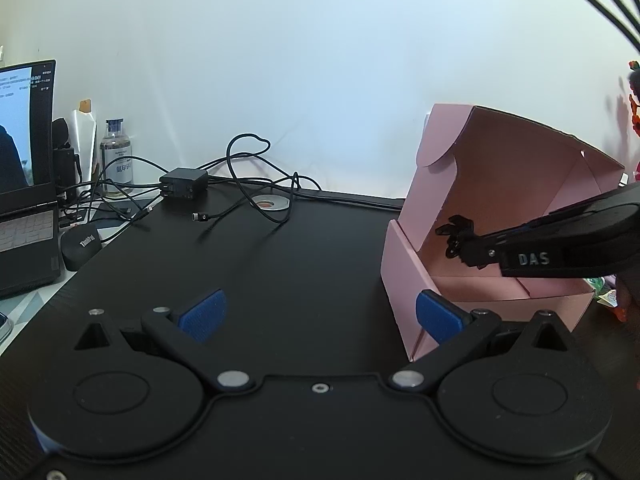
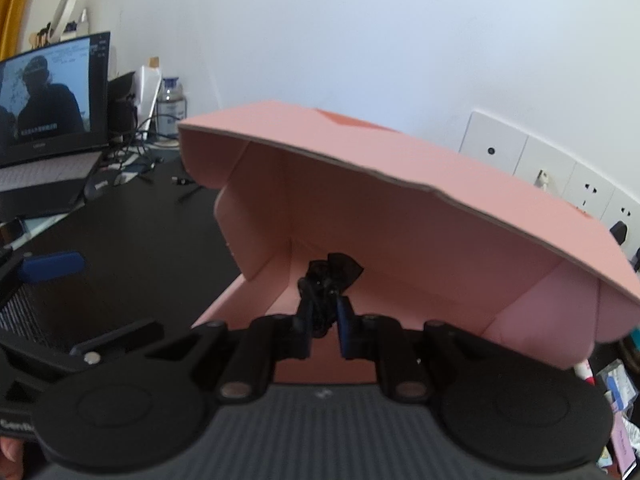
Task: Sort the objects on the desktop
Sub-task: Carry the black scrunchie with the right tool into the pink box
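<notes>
A pink cardboard box [image 1: 492,184] stands on the right of the black desk mat [image 1: 280,264], with its lid tilted up and open. My right gripper [image 2: 324,312] is shut on a small black clip [image 2: 334,274] and holds it inside the box mouth, above the box floor [image 2: 260,300]. In the left wrist view the right gripper [image 1: 466,246] reaches in from the right with the small black clip [image 1: 454,232] at its tip. My left gripper [image 1: 320,312] stands open over the mat with nothing between its blue pads [image 1: 204,316], its right pad close to the box's front corner.
A laptop [image 1: 24,184] stands at the far left, with a black mouse [image 1: 80,244] beside it. A charger [image 1: 184,186] with tangled cables, a bottle [image 1: 116,160] and a disc [image 1: 272,203] lie at the back. Wall sockets [image 2: 560,172] sit behind the box. Small items [image 2: 616,392] lie right of it.
</notes>
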